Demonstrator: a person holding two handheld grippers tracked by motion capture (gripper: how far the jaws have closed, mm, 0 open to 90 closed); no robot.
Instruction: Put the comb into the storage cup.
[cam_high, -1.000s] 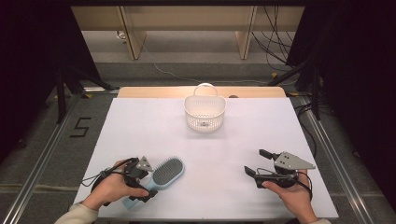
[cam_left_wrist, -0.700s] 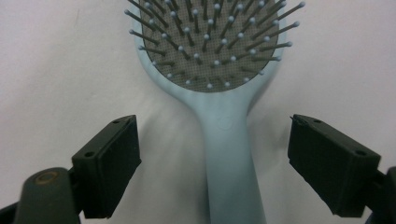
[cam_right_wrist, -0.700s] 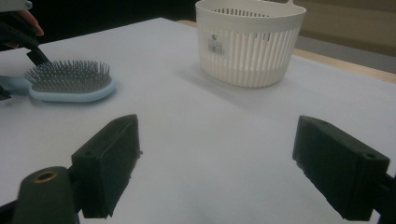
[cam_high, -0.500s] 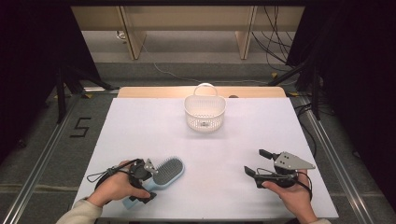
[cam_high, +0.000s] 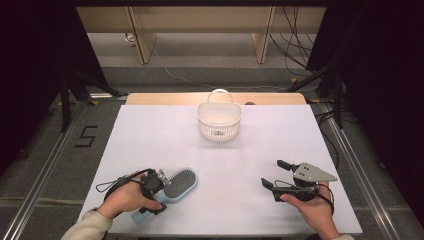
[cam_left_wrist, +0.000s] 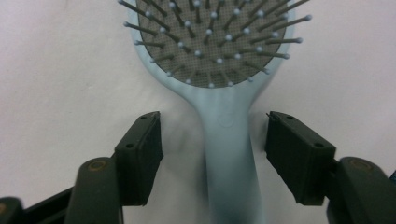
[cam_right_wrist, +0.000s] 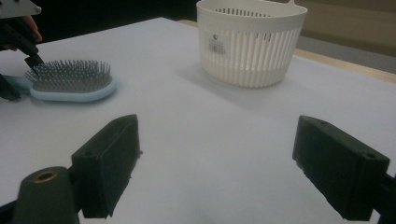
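Note:
A light blue hairbrush (cam_high: 175, 186) lies bristles up near the table's front left. Its handle (cam_left_wrist: 229, 158) runs between the jaws of my left gripper (cam_left_wrist: 215, 154), which stands open with a gap on each side of the handle. In the high view the left gripper (cam_high: 154, 190) sits over the handle, held by a hand. My right gripper (cam_high: 275, 176) rests open at the front right with nothing between its jaws. From the right gripper view the hairbrush (cam_right_wrist: 70, 81) lies far to the left.
A white slatted basket (cam_high: 219, 119) with a handle stands at the middle back of the white table (cam_high: 260, 145); the basket (cam_right_wrist: 250, 44) is ahead in the right gripper view. A wooden strip runs along the table's far edge. Cables lie on the floor beyond.
My left gripper has slid a little forward along the brush handle toward the head. The right gripper and the basket have stayed put.

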